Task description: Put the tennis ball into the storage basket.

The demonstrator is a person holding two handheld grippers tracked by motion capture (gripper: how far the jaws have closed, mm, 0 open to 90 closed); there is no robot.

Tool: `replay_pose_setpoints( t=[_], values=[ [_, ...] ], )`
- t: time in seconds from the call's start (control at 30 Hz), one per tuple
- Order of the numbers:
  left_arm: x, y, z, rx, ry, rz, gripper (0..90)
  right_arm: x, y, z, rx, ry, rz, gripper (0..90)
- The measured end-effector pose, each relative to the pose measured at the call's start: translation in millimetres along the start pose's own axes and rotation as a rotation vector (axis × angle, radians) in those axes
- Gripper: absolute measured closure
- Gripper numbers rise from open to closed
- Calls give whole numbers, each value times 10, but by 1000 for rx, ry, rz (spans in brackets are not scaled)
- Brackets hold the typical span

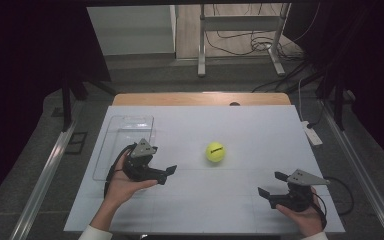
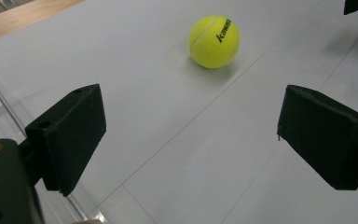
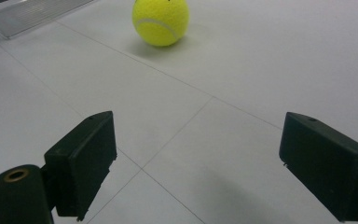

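Yellow ball sits alone on the white table, both grippers facing it.
Left gripper is near the ball's left, jaws wide apart with nothing between them; right gripper is farther off to the ball's right and nearer the person, jaws gaping, nothing held. A clear tray lies beyond the left gripper.

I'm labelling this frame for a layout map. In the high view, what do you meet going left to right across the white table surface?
Clear plastic tray → left gripper → yellow tennis ball → right gripper, both grippers with jaws open and holding nothing.
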State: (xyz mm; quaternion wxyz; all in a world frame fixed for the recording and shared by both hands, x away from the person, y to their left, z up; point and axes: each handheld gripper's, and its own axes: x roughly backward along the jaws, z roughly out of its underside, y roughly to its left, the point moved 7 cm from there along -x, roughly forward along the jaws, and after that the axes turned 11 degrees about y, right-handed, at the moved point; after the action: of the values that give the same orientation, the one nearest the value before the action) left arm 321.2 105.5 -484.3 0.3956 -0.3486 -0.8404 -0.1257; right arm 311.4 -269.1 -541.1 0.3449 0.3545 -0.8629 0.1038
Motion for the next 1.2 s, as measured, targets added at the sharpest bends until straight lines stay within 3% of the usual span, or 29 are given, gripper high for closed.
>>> replay_pose_setpoints(
  t=[0.27,1.2],
  values=[
    [-60,-48,-85,-27,9,4,85,-2,-4,4,-2,1,1,113],
    [-213,-103,-231,-53,32,27,79,-8,-8,9,-1,5,3,113]
  ],
)
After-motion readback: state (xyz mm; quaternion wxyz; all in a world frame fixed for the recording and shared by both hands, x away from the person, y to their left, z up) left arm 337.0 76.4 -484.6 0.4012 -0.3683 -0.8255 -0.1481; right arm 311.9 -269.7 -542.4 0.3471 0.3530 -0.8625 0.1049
